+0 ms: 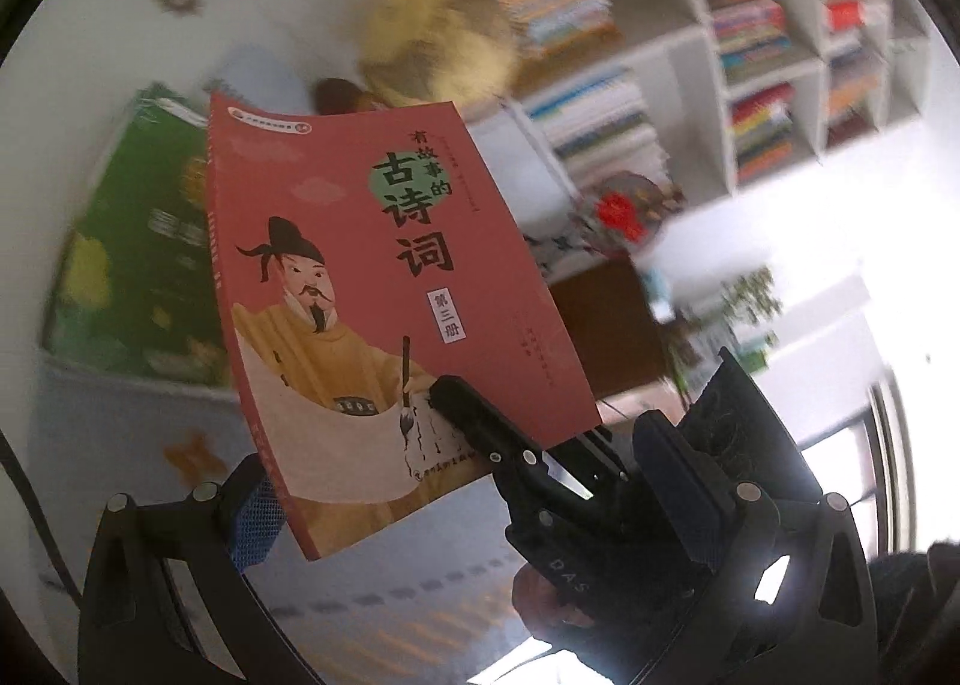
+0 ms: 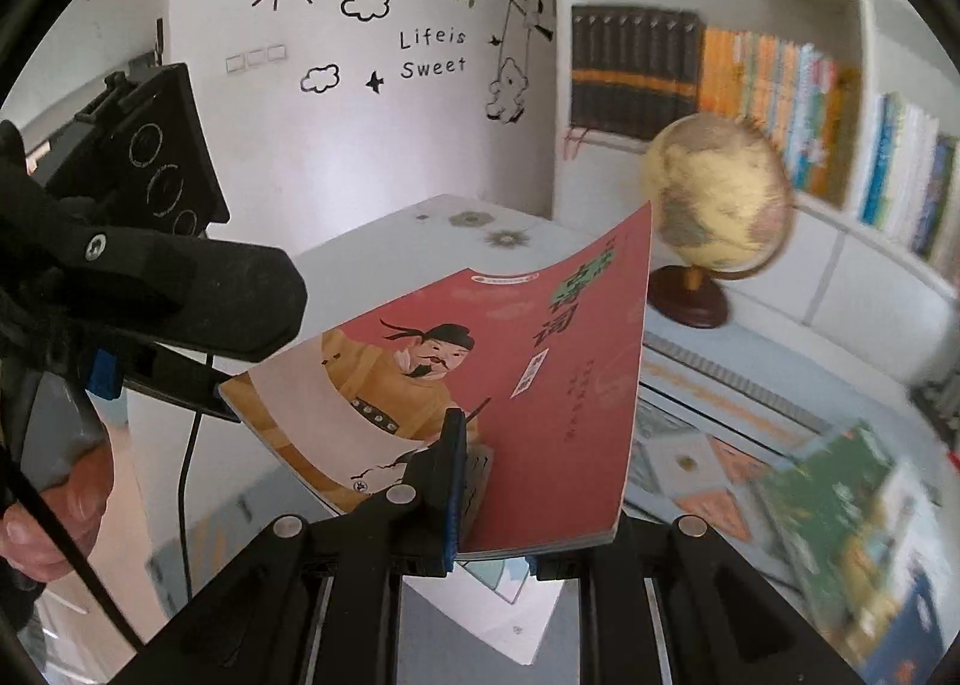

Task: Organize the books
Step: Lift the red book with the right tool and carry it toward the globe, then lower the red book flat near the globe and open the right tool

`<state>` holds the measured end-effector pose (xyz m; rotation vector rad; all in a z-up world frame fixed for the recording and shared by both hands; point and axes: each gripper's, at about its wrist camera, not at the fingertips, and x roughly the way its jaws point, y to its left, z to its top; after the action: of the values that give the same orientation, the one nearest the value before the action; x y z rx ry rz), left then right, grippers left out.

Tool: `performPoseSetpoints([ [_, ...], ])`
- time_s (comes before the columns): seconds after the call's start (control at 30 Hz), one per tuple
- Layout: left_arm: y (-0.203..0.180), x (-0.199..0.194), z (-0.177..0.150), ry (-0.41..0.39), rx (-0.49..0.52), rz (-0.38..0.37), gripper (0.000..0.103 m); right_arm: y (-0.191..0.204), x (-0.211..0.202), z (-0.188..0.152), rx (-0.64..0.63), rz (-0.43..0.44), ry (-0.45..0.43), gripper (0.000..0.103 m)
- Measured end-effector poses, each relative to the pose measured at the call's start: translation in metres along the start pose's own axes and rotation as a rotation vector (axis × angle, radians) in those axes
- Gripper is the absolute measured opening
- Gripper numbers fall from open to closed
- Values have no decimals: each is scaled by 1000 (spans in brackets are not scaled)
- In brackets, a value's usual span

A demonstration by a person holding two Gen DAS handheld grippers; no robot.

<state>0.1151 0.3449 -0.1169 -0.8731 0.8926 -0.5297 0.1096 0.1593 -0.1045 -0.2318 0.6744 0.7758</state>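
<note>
Clamped on the bottom edge of the red poetry book (image 2: 540,385), the right gripper (image 2: 468,481) has its jaws nearly shut on the cover. Beside that edge, the left gripper (image 2: 180,289) sits at the book's lower corner; whether it grips I cannot tell. Held in the air, the book is in front of the globe (image 2: 714,205). Thin and limp, it likely sags, so the spine side gives firmer hold.
</note>
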Motion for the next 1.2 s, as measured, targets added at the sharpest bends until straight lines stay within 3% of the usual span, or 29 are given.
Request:
performPoseSetpoints([
  [0.13, 58, 15, 25, -9, -106, 49, 102, -7, 66, 10, 52, 53, 50, 14],
  [0.27, 103, 26, 31, 7, -219, 45, 102, -11, 120, 5, 109, 66, 125, 16],
  [0.53, 118, 16, 32, -23, -241, 176, 102, 5, 154, -10, 172, 103, 199, 24],
  [0.57, 118, 15, 31, -23, -246, 209, 102, 5, 155, -11, 177, 106, 205, 32],
  [0.6, 118, 14, 31, -29, -246, 222, 102, 5, 156, -10, 180, 117, 212, 48],
  [0.67, 116, 3, 26, -63, -249, 265, 102, 10, 154, -10, 161, 131, 241, 57],
  [0.8, 106, -24, 7, -120, -234, 353, 102, 8, 137, -20, 146, 95, 307, 57],
  [0.97, 66, -40, -31, -125, -116, 573, 102, -23, 92, -53, 293, 67, 349, 57],
  [1.1, 29, -22, -65, -87, -23, 621, 102, -45, 44, -83, 381, 15, 365, 57],
  [1.2, -5, 8, -89, -43, 65, 618, 102, -61, -1, -103, 407, -74, 355, 57],
])
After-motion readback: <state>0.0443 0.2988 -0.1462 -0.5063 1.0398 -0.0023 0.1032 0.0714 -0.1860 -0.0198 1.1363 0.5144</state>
